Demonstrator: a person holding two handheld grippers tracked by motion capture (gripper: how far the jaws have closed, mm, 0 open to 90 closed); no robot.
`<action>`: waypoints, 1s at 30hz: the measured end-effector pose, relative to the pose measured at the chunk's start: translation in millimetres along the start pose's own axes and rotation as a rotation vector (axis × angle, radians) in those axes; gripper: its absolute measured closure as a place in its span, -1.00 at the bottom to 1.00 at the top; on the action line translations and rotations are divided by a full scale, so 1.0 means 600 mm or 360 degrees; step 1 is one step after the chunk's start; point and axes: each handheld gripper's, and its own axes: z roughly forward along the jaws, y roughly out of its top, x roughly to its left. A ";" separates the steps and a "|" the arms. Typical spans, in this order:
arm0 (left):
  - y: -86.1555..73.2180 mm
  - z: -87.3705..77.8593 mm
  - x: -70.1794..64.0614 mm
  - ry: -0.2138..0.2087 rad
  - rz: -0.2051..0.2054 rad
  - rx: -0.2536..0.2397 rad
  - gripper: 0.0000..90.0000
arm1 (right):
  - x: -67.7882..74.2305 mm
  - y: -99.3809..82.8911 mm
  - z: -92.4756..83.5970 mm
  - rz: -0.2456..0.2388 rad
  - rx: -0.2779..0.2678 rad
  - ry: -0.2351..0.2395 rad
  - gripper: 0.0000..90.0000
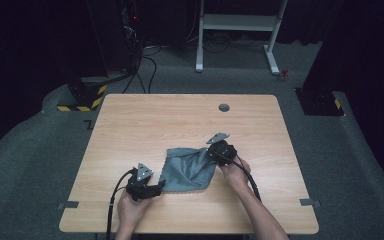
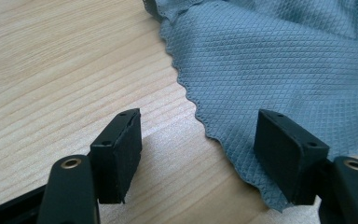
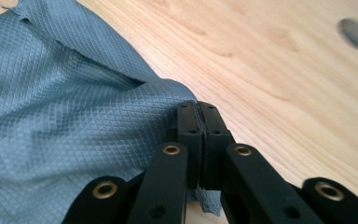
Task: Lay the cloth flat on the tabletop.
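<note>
A grey-blue cloth [image 1: 187, 170] with a diamond weave lies rumpled on the wooden table [image 1: 130, 125], near its front middle. My right gripper [image 1: 211, 153] is shut on the cloth's right corner, and the fabric [image 3: 74, 116] bunches up against its closed jaws [image 3: 199, 140]. My left gripper [image 1: 159, 187] stands open at the cloth's near left corner. In the left gripper view the scalloped edge of the cloth [image 2: 261, 74] runs between the two pads [image 2: 119, 154], and the corner lies against the right-hand pad. A hand holds each gripper from the table's front edge.
A round grey cable hole [image 1: 224, 107] sits in the table at the back right of centre. Beyond the table stand a white frame [image 1: 237, 30] and a dark stand with cables [image 1: 105, 60]. Bare wood lies to the left and behind the cloth.
</note>
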 end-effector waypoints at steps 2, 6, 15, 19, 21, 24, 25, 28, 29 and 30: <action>0.000 0.000 0.000 0.0000 0.0000 0.0000 -0.28 | 0.004 -0.006 0.000 0.0030 -0.0016 0.0017 0.78; 0.000 0.000 0.000 0.0000 0.0001 0.0001 -0.28 | 0.021 -0.037 -0.051 0.0037 -0.0187 0.0115 0.74; 0.000 0.000 0.000 0.0000 -0.0002 0.0001 -0.28 | 0.051 -0.092 -0.049 0.0117 -0.0131 0.0277 0.49; 0.000 0.000 0.000 0.0000 0.0000 0.0000 -0.28 | 0.059 -0.081 -0.023 0.0081 -0.0025 0.0233 0.58; 0.000 0.000 0.000 0.0000 0.0001 0.0000 -0.28 | 0.062 -0.085 -0.021 0.0055 -0.0013 0.0248 0.87; 0.000 0.000 0.000 -0.0001 0.0000 0.0000 -0.28 | 0.066 -0.085 -0.028 -0.0027 0.0021 0.0244 1.00; 0.000 0.000 0.000 -0.0001 0.0000 0.0000 -0.28 | 0.065 -0.085 -0.032 -0.0024 0.0015 0.0250 1.00; 0.000 0.000 0.000 -0.0001 0.0000 0.0000 -0.28 | 0.062 -0.069 -0.055 0.0011 -0.0053 0.0271 1.00; 0.000 0.000 0.000 -0.0001 0.0000 0.0000 -0.28 | 0.064 -0.059 -0.062 -0.0010 -0.0070 0.0271 1.00; 0.000 0.000 0.000 -0.0001 0.0000 0.0000 -0.28 | 0.068 -0.049 -0.069 -0.0031 -0.0075 0.0266 1.00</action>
